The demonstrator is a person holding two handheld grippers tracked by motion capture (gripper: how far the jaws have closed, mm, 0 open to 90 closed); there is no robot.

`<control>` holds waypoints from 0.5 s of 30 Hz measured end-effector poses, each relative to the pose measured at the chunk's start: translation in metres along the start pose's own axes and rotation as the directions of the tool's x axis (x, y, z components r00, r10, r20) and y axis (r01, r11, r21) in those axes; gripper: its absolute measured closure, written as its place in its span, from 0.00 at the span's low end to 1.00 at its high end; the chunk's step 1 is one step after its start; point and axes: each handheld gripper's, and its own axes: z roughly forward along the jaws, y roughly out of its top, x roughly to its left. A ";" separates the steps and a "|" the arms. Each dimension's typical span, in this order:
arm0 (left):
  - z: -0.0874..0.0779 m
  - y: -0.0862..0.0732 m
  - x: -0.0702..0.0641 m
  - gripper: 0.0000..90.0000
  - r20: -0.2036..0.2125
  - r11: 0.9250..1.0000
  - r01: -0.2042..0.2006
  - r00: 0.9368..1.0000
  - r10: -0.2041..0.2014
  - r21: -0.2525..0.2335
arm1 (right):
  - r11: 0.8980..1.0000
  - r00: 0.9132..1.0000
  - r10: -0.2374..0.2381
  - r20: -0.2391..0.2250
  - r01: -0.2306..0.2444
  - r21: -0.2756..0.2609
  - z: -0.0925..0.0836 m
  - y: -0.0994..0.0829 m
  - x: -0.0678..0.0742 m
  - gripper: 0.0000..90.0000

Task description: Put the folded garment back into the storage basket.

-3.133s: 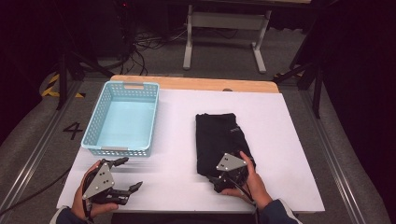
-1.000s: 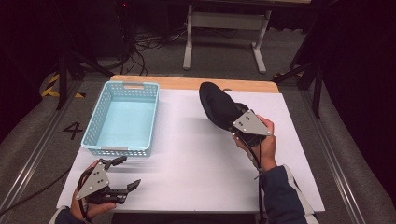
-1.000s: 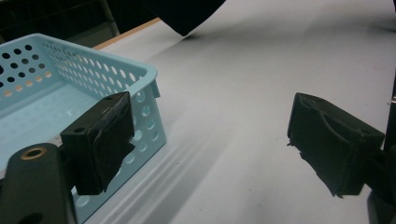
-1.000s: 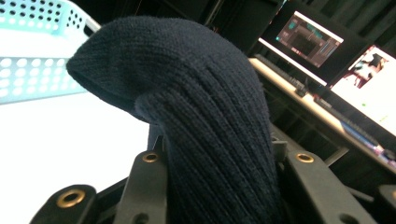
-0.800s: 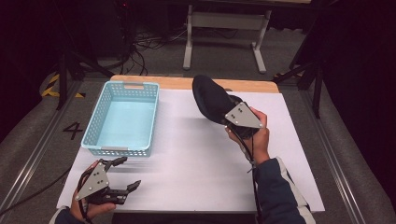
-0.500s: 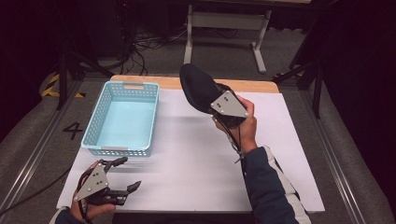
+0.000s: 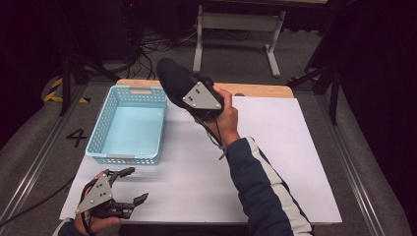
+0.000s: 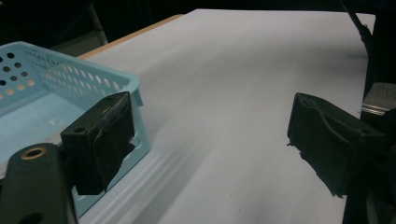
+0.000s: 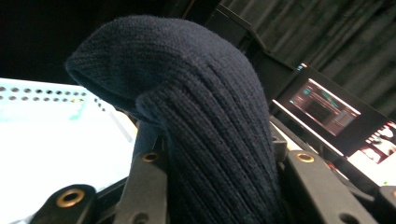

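A dark navy knitted garment [image 7: 173, 81] hangs in the air above the table's far side, just right of the light blue basket [image 7: 129, 125]. My right gripper [image 7: 189, 96] is shut on it, and the ribbed knit [image 9: 205, 135] bulges up between the two jaws in the right gripper view. My left gripper [image 7: 129, 186] rests near the table's front left corner, open, with nothing between its pads [image 8: 100, 140]. The basket's near corner [image 8: 116, 88] lies just beyond its left jaw.
A white sheet covers the table [image 7: 295, 162], with a wooden edge [image 7: 255, 89] at the far side. The person's sleeved right arm [image 7: 265, 187] reaches diagonally across the middle. A metal stand [image 7: 236, 24] and cables lie on the floor beyond. A lit screen [image 9: 327, 107] shows behind the garment.
The right gripper has lifted the dark garment off the table's right side and carried it left and up toward the basket. The left gripper has stayed put.
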 end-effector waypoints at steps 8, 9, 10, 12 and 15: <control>-0.002 -0.001 -0.001 0.18 0.013 1.000 0.013 1.000 -0.013 -0.010 | 0.999 0.999 -0.031 -0.027 0.031 -0.014 0.025 0.016 0.023 0.72; -0.002 -0.001 -0.001 0.18 0.014 1.000 0.013 1.000 -0.013 -0.012 | 0.999 0.999 -0.045 -0.024 0.044 -0.018 0.028 0.018 0.028 0.72; -0.002 -0.001 -0.001 0.18 0.014 1.000 0.013 1.000 -0.013 -0.012 | 0.998 0.998 -0.053 -0.031 0.052 -0.018 0.030 0.019 0.030 0.72; -0.002 -0.001 -0.001 0.18 0.014 1.000 0.013 1.000 -0.013 -0.010 | 0.998 0.997 -0.061 -0.045 0.060 -0.021 0.037 0.022 0.034 0.72; -0.003 -0.001 -0.001 0.18 0.016 1.000 0.014 1.000 -0.014 -0.012 | 0.998 0.997 -0.061 -0.056 0.061 -0.016 0.044 0.025 0.042 0.72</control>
